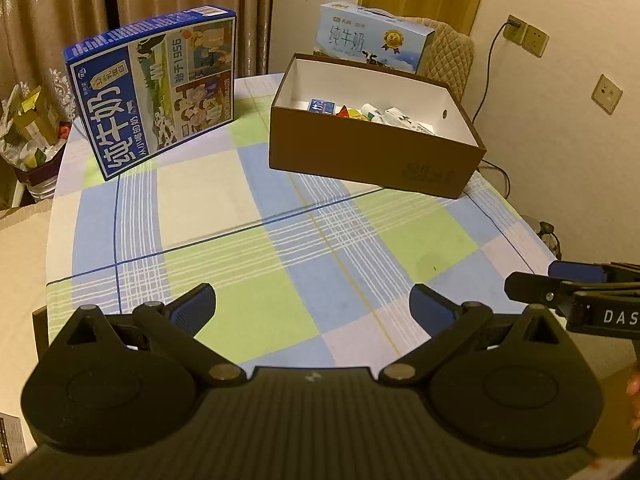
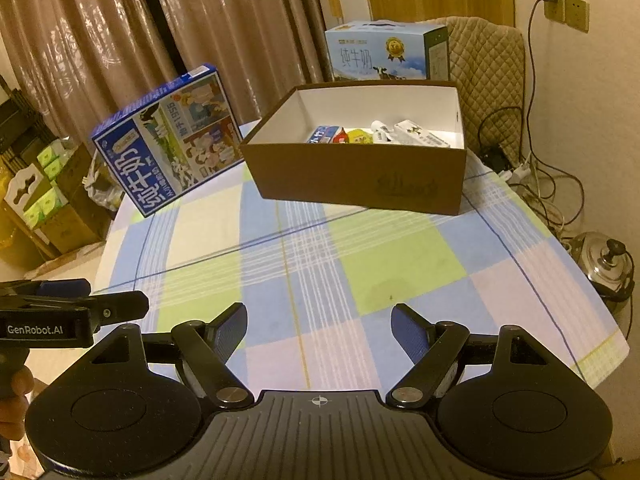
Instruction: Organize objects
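Hovering low over the near edge of the table with its blue, green and lilac checked tablecloth (image 1: 248, 240), the left gripper (image 1: 312, 308) has both blue-padded fingers spread wide with nothing between them; the right gripper (image 2: 318, 330) is likewise spread wide and empty. The likely next object is the large flat blue cardboard milk carton case (image 1: 156, 92), standing on one narrow side at the far left of the cloth, leaning slightly, well apart from both grippers. Judgement: if full it would be heavy and top-prone, if empty light and easily tipped; the cardboard is stiff but glossy, so probably slippery. The best hold looks like the thin top edge, pinched across the case's thickness, since the broad printed face is too wide for the jaws. It shows white characters, cartoon panels and cows on blue. To its right sits the open brown cardboard box with white lining (image 1: 376, 152), holding small cartons and tubes, exact kinds hard to read. Behind it stands a pale blue milk gift box with a carry handle (image 2: 380, 52).
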Tool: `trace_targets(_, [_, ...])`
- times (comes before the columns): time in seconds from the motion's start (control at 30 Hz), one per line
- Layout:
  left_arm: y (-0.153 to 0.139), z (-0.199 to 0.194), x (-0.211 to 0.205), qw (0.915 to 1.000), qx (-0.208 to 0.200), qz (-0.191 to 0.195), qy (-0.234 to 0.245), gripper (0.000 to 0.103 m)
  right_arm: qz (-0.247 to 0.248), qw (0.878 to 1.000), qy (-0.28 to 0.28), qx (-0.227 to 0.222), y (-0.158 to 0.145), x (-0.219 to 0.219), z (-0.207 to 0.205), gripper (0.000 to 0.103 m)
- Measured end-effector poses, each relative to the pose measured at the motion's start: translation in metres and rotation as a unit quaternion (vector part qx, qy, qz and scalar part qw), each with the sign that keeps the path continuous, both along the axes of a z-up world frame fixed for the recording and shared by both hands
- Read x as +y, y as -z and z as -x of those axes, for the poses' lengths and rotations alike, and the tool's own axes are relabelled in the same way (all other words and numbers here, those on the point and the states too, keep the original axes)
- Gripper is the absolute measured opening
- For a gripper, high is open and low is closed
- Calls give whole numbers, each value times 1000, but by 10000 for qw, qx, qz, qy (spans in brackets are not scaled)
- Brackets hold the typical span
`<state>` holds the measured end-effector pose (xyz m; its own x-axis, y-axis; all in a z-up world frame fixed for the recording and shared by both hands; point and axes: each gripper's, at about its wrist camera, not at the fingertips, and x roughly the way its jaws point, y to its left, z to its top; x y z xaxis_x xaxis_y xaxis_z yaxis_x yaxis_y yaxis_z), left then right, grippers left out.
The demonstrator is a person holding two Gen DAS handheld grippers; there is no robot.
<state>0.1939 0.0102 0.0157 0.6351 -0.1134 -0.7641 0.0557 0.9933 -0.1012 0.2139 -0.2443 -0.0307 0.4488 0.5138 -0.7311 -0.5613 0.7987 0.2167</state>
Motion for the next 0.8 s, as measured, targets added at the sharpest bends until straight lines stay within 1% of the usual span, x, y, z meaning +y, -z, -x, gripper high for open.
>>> trace_targets(0.3, [0, 11, 0, 9999, -32, 9, 106, 102, 95, 9999, 72, -30, 1, -2, 12, 76])
trace_targets(0.8, [-1, 11, -3, 9999, -61, -10, 156, 102, 151, 9999, 26, -21, 3, 3, 15, 76])
